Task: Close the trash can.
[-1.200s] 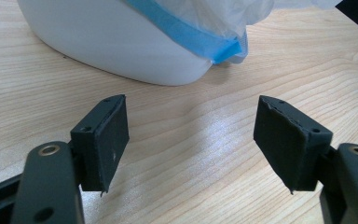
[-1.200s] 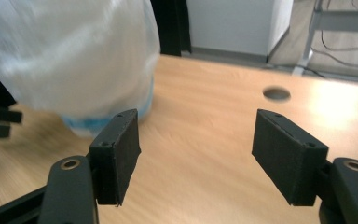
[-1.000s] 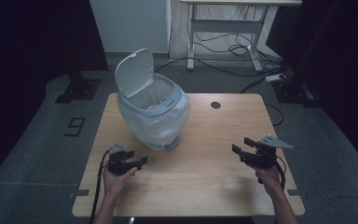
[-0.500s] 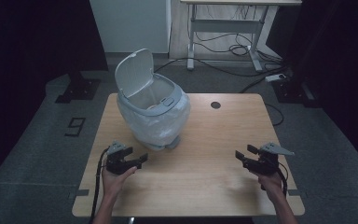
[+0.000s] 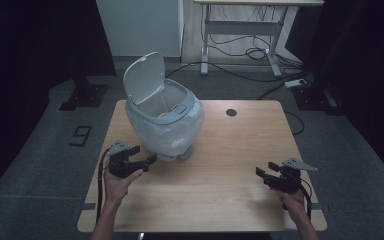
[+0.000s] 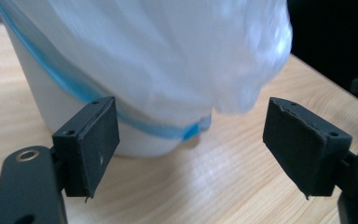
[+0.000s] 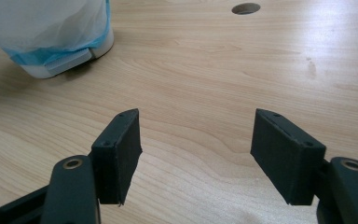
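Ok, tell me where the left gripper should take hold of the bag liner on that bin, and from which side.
Probably the loose overhang of the bag liner where it puffs out over the white bin, low on the near side. The left gripper already faces that fold with jaws open, nothing between them; come in level from the person's side, since the slack plastic there bunches away from the hard wall.

1. Small white bin point(image 5: 165, 120) sits far-left on the wooden table point(image 5: 240, 150), lid flipped up, bag hanging over its sides.
2. Left gripper point(image 5: 145, 162) is just beside the bin's base, jaws apart.
3. Right gripper point(image 5: 261, 173) hovers near-right, well apart from it, nothing held.
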Available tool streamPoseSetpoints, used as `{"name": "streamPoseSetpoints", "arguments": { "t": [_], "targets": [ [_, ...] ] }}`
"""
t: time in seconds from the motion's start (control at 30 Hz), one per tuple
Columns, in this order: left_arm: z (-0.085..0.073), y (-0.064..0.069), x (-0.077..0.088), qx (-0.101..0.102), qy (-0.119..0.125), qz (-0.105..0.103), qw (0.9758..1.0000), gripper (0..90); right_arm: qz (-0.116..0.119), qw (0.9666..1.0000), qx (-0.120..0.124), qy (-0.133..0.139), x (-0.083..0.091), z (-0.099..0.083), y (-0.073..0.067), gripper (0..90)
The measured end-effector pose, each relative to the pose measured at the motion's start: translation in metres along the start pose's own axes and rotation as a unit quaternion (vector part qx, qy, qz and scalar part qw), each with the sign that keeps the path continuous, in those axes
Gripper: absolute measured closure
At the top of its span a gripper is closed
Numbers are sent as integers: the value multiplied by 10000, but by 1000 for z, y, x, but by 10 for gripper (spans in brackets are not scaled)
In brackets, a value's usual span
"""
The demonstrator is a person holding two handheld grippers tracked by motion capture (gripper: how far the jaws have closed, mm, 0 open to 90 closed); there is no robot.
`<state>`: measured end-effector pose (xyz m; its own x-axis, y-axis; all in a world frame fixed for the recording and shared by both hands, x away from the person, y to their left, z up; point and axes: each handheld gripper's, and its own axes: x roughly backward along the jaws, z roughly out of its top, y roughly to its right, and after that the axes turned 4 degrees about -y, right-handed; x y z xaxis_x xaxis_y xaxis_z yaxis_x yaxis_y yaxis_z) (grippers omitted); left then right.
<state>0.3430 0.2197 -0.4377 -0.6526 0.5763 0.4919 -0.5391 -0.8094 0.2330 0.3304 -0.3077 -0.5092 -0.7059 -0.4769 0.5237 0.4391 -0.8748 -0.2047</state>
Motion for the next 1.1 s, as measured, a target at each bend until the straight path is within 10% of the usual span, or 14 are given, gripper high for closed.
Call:
{"name": "streamPoseSetpoints", "arguments": {
  "t": [0.63, 1.1],
  "targets": [
    [76, -8, 26, -328, 334, 108, 9988, 165, -31, 9997, -165, -153, -9, -7, 2, 322],
    [101, -21, 21, -232, 453, 244, 9984, 161, -63, 9998, -171, -124, -8, -8, 2, 324]
  ]
}}
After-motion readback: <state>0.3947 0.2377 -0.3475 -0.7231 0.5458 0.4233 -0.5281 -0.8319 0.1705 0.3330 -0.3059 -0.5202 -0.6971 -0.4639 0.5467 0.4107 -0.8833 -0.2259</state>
